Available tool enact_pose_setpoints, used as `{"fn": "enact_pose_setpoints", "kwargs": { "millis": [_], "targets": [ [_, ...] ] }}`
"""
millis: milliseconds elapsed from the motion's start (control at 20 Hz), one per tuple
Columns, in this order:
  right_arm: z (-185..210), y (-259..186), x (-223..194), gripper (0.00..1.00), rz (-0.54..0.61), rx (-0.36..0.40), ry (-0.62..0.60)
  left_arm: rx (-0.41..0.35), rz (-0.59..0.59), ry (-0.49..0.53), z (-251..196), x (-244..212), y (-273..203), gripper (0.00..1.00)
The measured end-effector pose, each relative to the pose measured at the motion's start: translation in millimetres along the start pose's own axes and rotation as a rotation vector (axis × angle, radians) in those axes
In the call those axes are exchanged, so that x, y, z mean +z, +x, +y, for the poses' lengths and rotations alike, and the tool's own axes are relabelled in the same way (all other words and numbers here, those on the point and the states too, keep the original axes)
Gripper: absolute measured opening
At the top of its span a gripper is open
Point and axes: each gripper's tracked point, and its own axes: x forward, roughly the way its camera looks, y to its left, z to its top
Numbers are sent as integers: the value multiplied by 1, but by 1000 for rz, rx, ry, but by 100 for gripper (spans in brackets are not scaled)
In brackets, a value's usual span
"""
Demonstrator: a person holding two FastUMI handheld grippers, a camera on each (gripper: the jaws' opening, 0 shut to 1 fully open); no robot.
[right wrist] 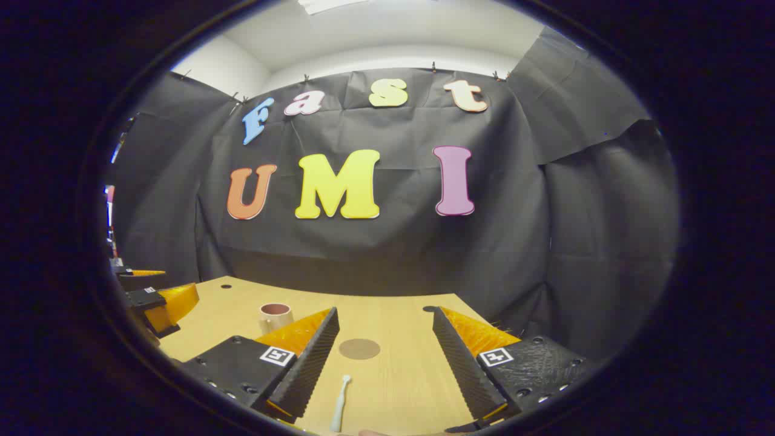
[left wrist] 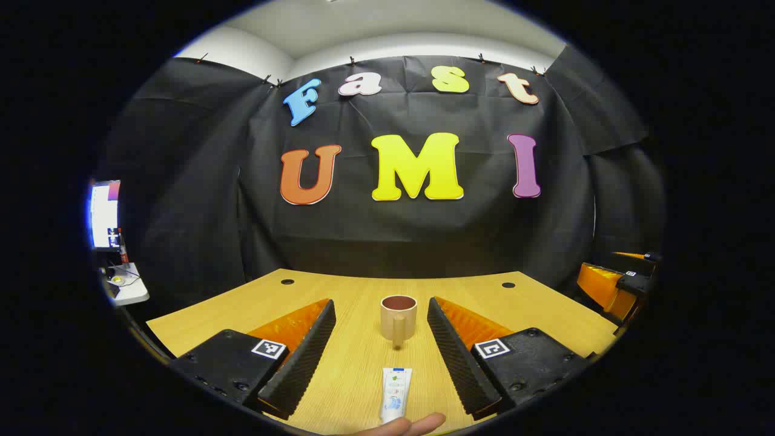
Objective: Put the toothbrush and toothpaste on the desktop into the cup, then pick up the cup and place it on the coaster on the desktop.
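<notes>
In the left gripper view a beige cup point(left wrist: 398, 317) with a dark inside stands upright on the wooden desk point(left wrist: 357, 357), its handle toward me. A white toothpaste tube point(left wrist: 395, 393) lies flat between my left gripper point(left wrist: 381, 348) fingers, nearer than the cup. That gripper is open and holds nothing. In the right gripper view a pale toothbrush point(right wrist: 340, 403) lies on the desk point(right wrist: 399, 375) between the open right gripper point(right wrist: 385, 357) fingers. A round brown coaster point(right wrist: 359, 348) lies just beyond it. The cup point(right wrist: 275, 317) stands to the far left.
A fingertip point(left wrist: 412, 425) shows at the bottom edge of the left gripper view. The other gripper point(left wrist: 611, 284) sits at the desk's right side there, and at the left edge point(right wrist: 157, 300) in the right gripper view. A side table with a screen point(left wrist: 106, 215) stands far left.
</notes>
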Motion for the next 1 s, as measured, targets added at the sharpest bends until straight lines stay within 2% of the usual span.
{"fn": "enact_pose_setpoints", "kwargs": {
  "millis": [1000],
  "targets": [
    [10, 0, -7, 94, 18, 27, -31, -32, -6, 8, -11, 0, -2, 97]
  ]
}}
